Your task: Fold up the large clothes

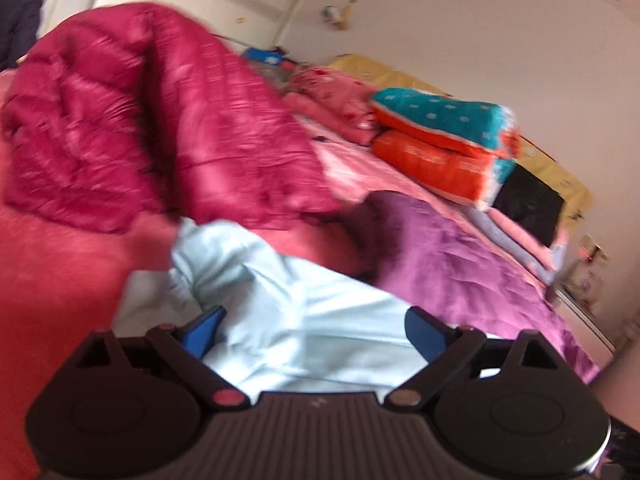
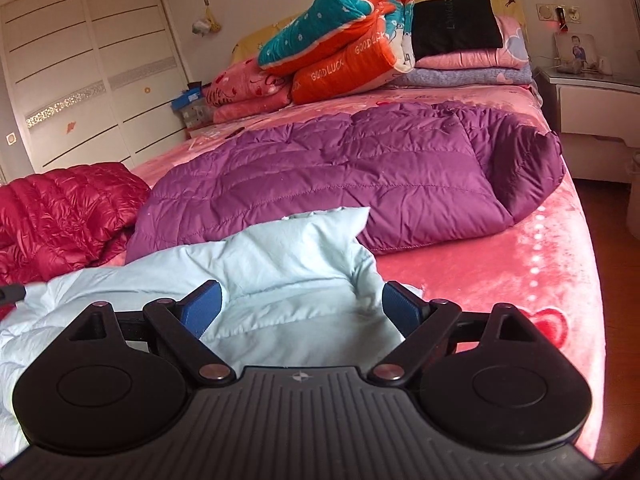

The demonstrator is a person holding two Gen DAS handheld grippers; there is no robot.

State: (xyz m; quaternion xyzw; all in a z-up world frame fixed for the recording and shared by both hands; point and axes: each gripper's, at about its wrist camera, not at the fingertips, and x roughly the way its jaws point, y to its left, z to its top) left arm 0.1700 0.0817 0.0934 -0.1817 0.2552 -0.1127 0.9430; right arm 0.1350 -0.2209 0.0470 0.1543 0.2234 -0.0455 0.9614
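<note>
A pale blue garment (image 2: pixel 280 280) lies crumpled on the pink bed cover (image 2: pixel 500 280), close in front of both grippers. My right gripper (image 2: pixel 302 314) hangs over it with blue pads spread wide and nothing pinched between them. In the blurred left wrist view the same pale blue garment (image 1: pixel 288 312) fills the space under my left gripper (image 1: pixel 314 334), which also stands open with its pads apart. A purple down jacket (image 2: pixel 340 176) lies folded flat across the middle of the bed. A crimson down jacket (image 1: pixel 132 120) is heaped at the left, also seen as the crimson jacket (image 2: pixel 60 208).
Folded quilts (image 2: pixel 340 44) in teal, orange and pink are stacked at the head of the bed beside a black item (image 2: pixel 456 24). A wardrobe (image 2: pixel 88 72) stands at the left, a nightstand (image 2: pixel 588 96) at the right. The bed edge (image 2: pixel 596 320) drops to a wooden floor.
</note>
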